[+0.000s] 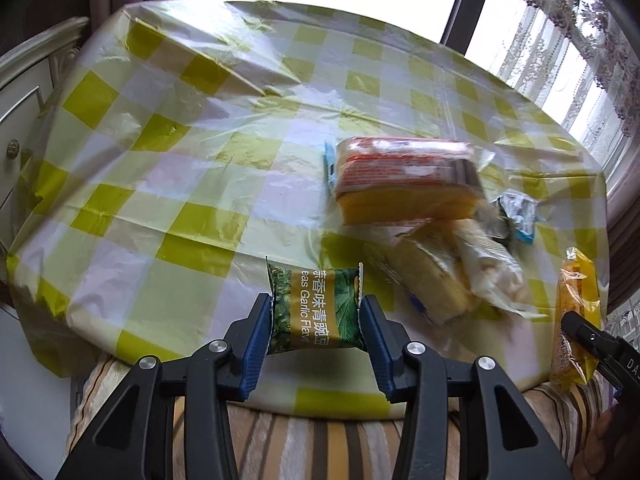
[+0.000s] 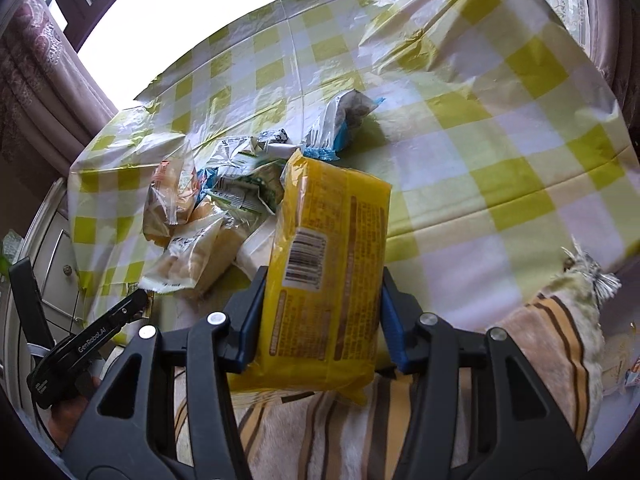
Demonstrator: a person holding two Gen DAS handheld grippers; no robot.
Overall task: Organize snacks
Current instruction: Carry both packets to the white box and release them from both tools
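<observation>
your left gripper point(image 1: 316, 316) pinches a small green pea packet point(image 1: 316, 312) by its crimped ends above the near edge of the checked tablecloth point(image 1: 160, 184). only its view shows the orange-wrapped cake point(image 1: 404, 180) lying flat. your right gripper point(image 2: 324, 308) clamps a yellow packet point(image 2: 324, 272) barcode-up; only that view shows the heap of loose wrappers point(image 2: 224, 196) left of it.
</observation>
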